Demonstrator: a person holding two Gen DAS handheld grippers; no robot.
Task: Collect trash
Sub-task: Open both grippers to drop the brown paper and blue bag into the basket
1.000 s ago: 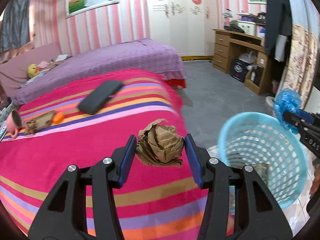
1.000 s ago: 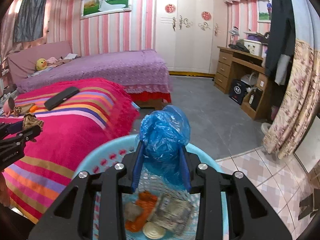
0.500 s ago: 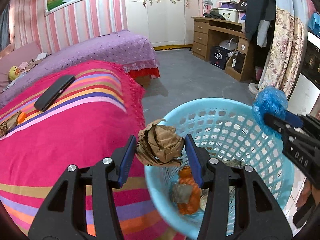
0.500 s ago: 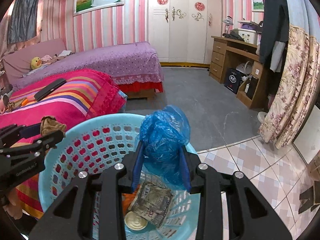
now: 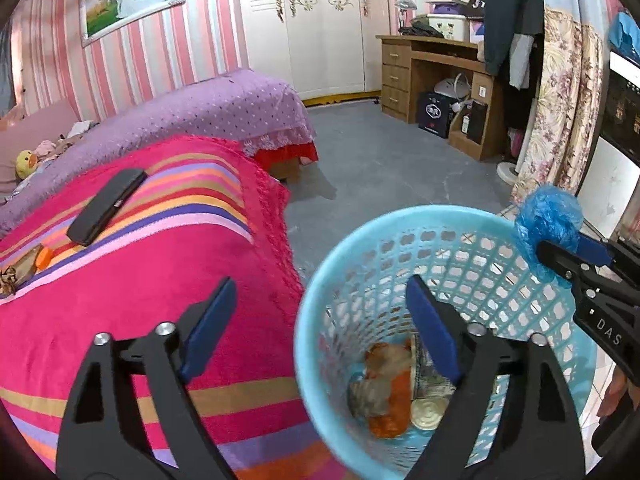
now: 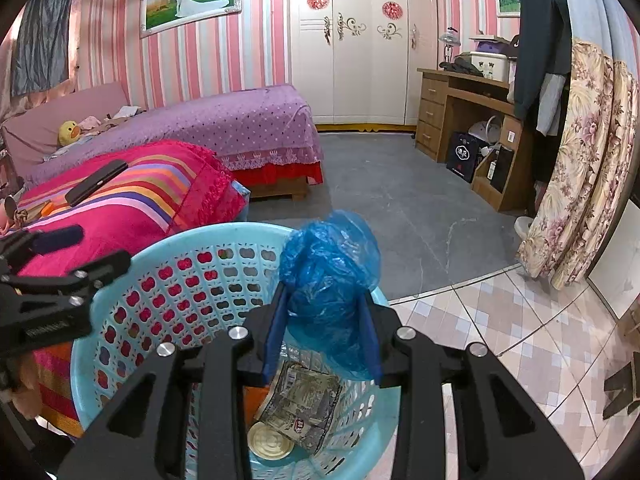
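Blue crumpled plastic bag (image 6: 330, 276) clamped in right gripper (image 6: 324, 330) over light-blue perforated plastic basket (image 5: 340, 248); left gripper (image 5: 320, 332) opening, empty. Might miss near rim if released early.

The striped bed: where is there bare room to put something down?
The near pink part of the striped bed, between the black case and the blue basket, is bare. The far left corner is crowded: an orange bit and brown scraps lie there.
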